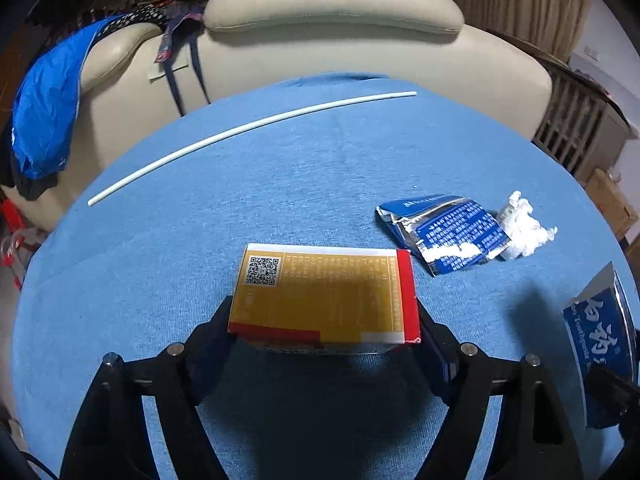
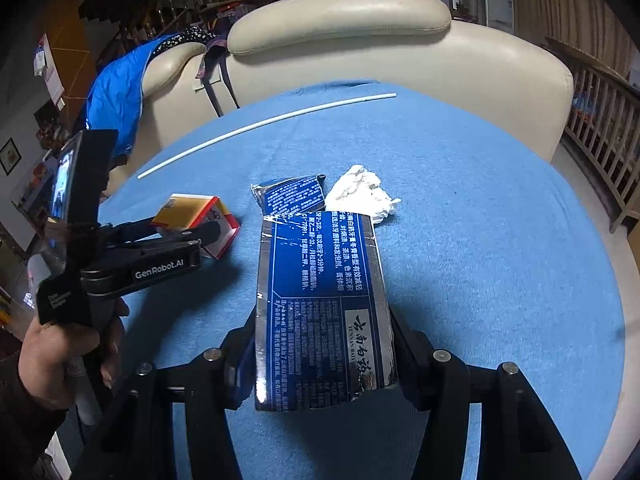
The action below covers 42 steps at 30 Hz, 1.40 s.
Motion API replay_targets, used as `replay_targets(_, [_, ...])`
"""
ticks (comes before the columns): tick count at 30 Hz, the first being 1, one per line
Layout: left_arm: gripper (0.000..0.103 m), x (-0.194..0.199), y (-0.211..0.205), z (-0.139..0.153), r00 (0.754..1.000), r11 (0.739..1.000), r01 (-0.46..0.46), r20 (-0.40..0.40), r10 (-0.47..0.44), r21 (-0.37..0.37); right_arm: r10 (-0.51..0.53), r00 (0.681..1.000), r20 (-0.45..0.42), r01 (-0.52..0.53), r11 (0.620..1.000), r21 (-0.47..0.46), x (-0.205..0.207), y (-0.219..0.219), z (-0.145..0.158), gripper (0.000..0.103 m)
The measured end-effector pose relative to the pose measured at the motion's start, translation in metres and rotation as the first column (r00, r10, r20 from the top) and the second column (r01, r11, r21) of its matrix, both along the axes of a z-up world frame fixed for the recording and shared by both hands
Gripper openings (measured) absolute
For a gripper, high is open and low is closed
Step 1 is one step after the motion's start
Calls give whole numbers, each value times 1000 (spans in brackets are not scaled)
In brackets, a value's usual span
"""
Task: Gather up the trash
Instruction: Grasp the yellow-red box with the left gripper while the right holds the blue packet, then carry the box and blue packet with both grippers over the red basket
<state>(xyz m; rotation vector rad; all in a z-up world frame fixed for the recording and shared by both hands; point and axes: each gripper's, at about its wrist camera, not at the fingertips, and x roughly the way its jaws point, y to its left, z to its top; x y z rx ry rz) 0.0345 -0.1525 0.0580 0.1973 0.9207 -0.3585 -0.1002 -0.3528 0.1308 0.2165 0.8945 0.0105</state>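
While right view alone shows hand (image 2: 60,344) | left fingers (image 1: 324,320) clamp yellow box (image 1: 320,300) | right fingers (image 2: 324,344) clamp blue carton (image 2: 320,300)

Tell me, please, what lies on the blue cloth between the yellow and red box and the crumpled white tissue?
A torn blue and silver wrapper lies between the yellow and red box and the crumpled white tissue, touching the tissue; the left wrist view shows it best.

Blue-clothed surface (image 1: 280,184) in front of me

On it I see a long white rod (image 1: 248,130), a torn blue wrapper (image 1: 448,232) and, touching that, a crumpled white tissue (image 1: 524,228).
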Motion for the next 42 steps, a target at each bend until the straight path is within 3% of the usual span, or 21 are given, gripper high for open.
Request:
replay_targets(7, [82,-22,17,15,1000,1000,14,26,-14,2,-7,1000,7,7,1000,9,-7,5,2,60])
replay_targets(15, [82,-66,49,31,998,998,-43,38,41,40,-22,1000,-8,22,1000,-6,-28,16,1,60])
replay_targets(29, [82,-154,100,64,992,994,-107,61,108,-15,-56,997,45,58,998,-25,-115,49,30,60])
replay_targets(42, [82,-205,99,81,992,997,-76,95,78,-33,-105,989,100,101,994,39,-171,56,38,60])
